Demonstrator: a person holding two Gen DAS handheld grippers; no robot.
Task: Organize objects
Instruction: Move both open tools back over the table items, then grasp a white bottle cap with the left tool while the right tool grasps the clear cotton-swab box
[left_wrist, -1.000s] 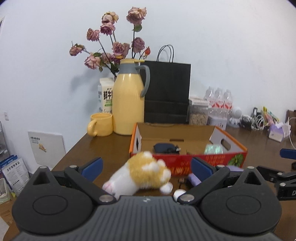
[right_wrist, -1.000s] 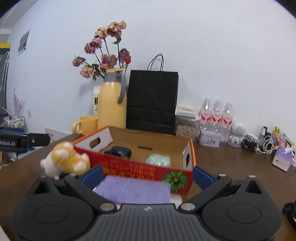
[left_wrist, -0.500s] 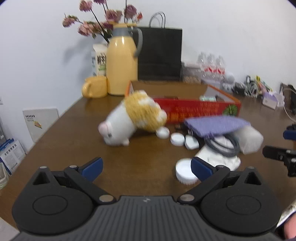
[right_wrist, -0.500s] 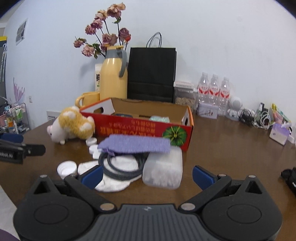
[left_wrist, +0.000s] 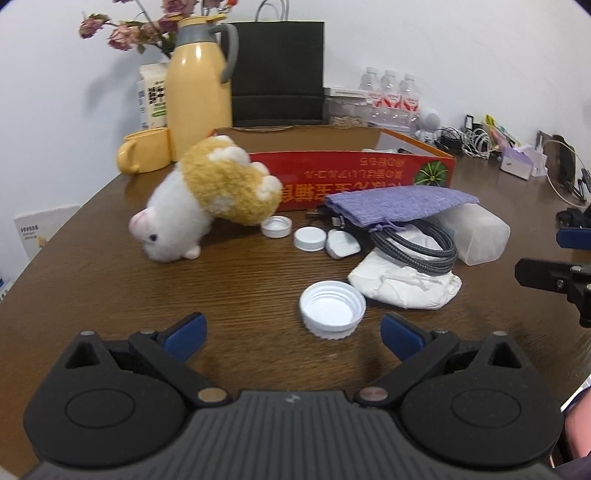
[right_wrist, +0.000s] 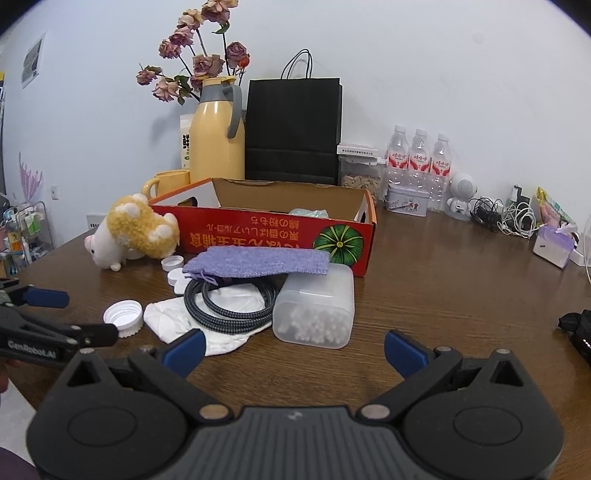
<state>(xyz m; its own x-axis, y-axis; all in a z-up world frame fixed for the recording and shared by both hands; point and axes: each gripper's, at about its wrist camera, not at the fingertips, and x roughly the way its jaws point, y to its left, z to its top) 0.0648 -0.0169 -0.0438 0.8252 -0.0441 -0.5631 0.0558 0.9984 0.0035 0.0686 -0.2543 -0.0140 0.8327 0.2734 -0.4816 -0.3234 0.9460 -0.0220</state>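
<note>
Both claws, the left claw (left_wrist: 291, 328) and right claw (right_wrist: 293, 345), hover released and empty over the counter (right_wrist: 443, 295), apparently choosing a first pick from clutter heaped before the mid-counter red box (right_wrist: 277, 236), likeliest the nearby white cap (left_wrist: 332, 308).

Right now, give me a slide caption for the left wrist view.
Open left gripper faces a white cap, plush toy and red box on the table.

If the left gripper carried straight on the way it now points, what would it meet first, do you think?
Most likely the large white cap, lying open side up just ahead of the open left gripper, slightly toward its right finger. Depth is uncertain.
</note>
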